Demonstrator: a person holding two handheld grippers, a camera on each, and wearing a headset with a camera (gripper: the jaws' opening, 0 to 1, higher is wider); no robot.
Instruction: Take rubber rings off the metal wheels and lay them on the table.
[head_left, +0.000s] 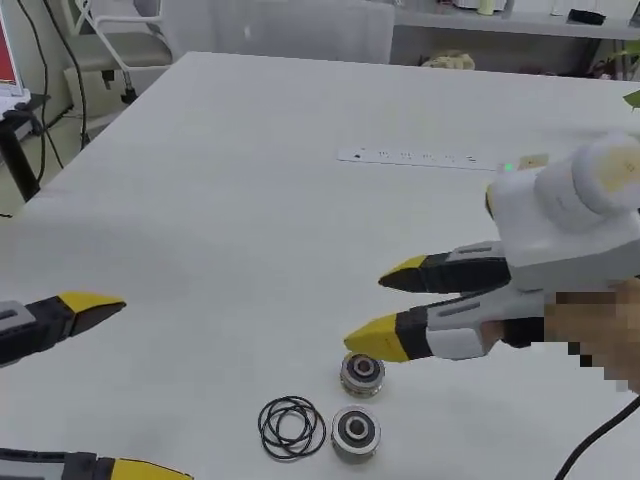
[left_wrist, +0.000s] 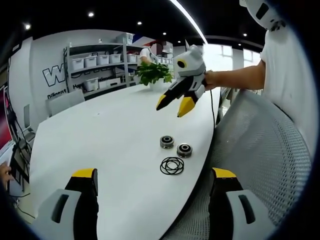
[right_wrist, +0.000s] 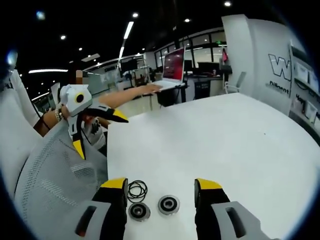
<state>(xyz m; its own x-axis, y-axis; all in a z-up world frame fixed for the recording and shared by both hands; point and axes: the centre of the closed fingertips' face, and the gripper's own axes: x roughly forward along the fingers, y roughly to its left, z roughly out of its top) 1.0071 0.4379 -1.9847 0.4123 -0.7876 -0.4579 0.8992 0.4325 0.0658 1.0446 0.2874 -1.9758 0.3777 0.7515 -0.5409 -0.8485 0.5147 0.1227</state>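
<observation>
Jaws on both grippers stand wide apart with nothing between them. Nearest the person in the head view, the left gripper (head_left: 118, 388) hangs over the table (head_left: 250, 180) at the left, well apart from the work. Just beyond the near edge lies a loose heap of black rubber rings (head_left: 291, 426), flat on the surface, and touching or almost touching its right side sits the near wheel (head_left: 355, 431), flat with its axle upright. The far wheel (head_left: 362, 372) stands just behind it, also flat. Whether either wheel has a ring on its rim is too small to tell. The right gripper (head_left: 385, 303) is much the nearer one: its lower tip hovers just above the far wheel, and in the right gripper view both wheels lie straight ahead between its jaws. Judging from that, a short drop would bring it onto a wheel. Farther back a white power strip (head_left: 410, 157) lies on the table.
</observation>
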